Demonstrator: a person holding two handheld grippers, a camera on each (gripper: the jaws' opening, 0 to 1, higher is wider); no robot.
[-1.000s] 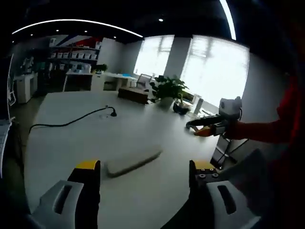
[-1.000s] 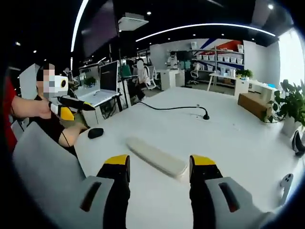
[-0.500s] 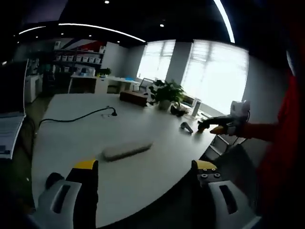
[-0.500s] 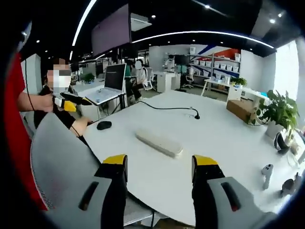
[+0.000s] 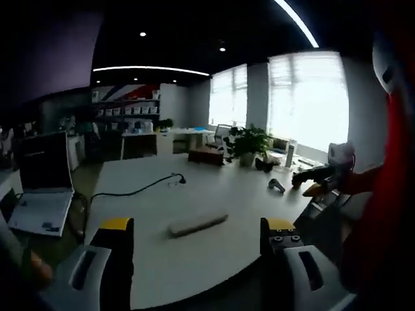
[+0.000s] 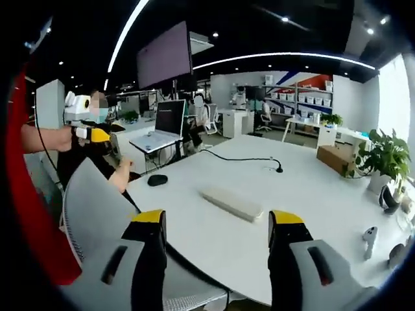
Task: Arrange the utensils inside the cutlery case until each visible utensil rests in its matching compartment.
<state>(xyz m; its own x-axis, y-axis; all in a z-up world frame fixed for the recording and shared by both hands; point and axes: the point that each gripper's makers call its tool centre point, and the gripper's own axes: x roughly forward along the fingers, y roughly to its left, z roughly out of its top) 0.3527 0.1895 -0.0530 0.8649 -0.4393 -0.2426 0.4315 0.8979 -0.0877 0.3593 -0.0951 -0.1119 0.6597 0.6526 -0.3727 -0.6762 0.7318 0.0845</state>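
A long, flat, pale cutlery case lies closed on the white table; in the right gripper view the case sits mid-table. No utensils are visible. My left gripper is open, held well back from the table, nothing between its yellow-tipped jaws. My right gripper is also open and empty, above a grey chair back. The right gripper appears at the right of the left gripper view, the left gripper at the left of the right gripper view.
A black cable runs across the table's far part. A black mouse lies near its edge, a controller at the right. A laptop stands on a side desk. A grey chair is below me. Plants stand behind.
Both cameras have pulled back and away from the table, so the case looks smaller and farther. Both grippers stay open and empty.
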